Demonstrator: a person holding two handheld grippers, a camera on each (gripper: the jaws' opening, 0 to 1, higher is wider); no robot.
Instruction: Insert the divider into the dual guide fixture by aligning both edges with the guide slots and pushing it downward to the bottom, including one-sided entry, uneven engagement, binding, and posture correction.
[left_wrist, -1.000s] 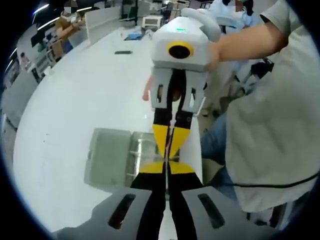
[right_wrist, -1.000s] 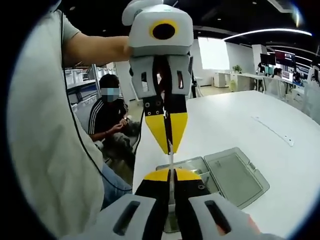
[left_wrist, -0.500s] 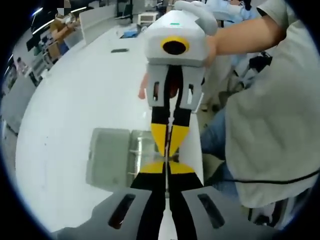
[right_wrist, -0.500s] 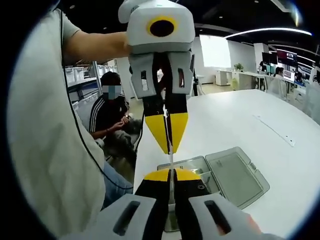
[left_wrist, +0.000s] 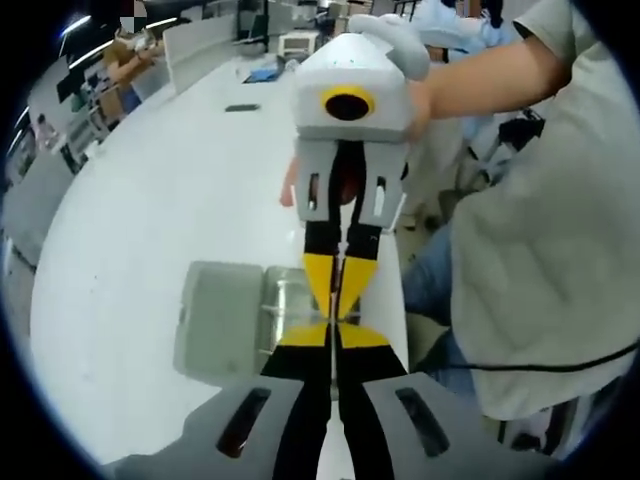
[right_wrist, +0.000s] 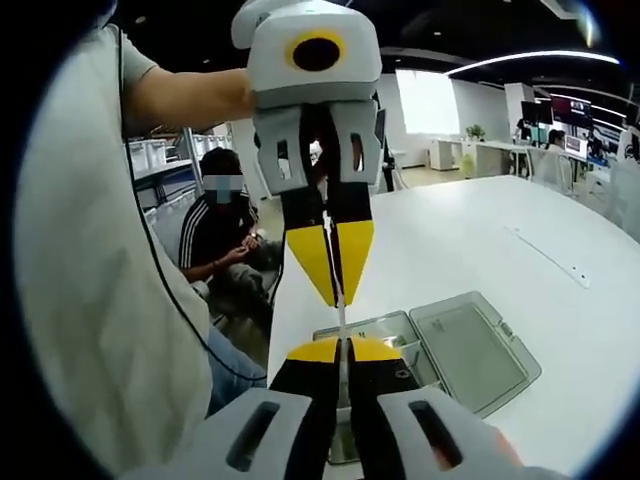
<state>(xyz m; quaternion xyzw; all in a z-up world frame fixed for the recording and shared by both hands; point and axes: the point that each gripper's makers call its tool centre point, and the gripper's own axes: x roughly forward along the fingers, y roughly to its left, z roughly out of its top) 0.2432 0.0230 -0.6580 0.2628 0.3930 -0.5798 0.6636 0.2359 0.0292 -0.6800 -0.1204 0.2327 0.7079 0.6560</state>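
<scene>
The divider (right_wrist: 342, 316) is a thin clear sheet seen edge-on, held in the air between two grippers that face each other tip to tip. In the left gripper view my left gripper (left_wrist: 335, 332) is shut on its near edge. The right gripper (left_wrist: 338, 303) comes down from above and is shut on the far edge. In the right gripper view my right gripper (right_wrist: 342, 346) pinches the sheet, with the left gripper (right_wrist: 336, 292) opposite. Below them an open clear plastic case (left_wrist: 222, 318) (right_wrist: 462, 346), the fixture, lies on the white table.
The white table (left_wrist: 170, 190) runs far back, with its near edge beside the person's grey shirt (left_wrist: 545, 250). A small dark object (left_wrist: 246, 106) lies far off on it. A seated person (right_wrist: 224, 232) is behind the table edge. A thin strip (right_wrist: 548, 262) lies at the right.
Both views have shifted slightly with the hands. The grippers stay shut on the divider above the case, and their hold looks the same.
</scene>
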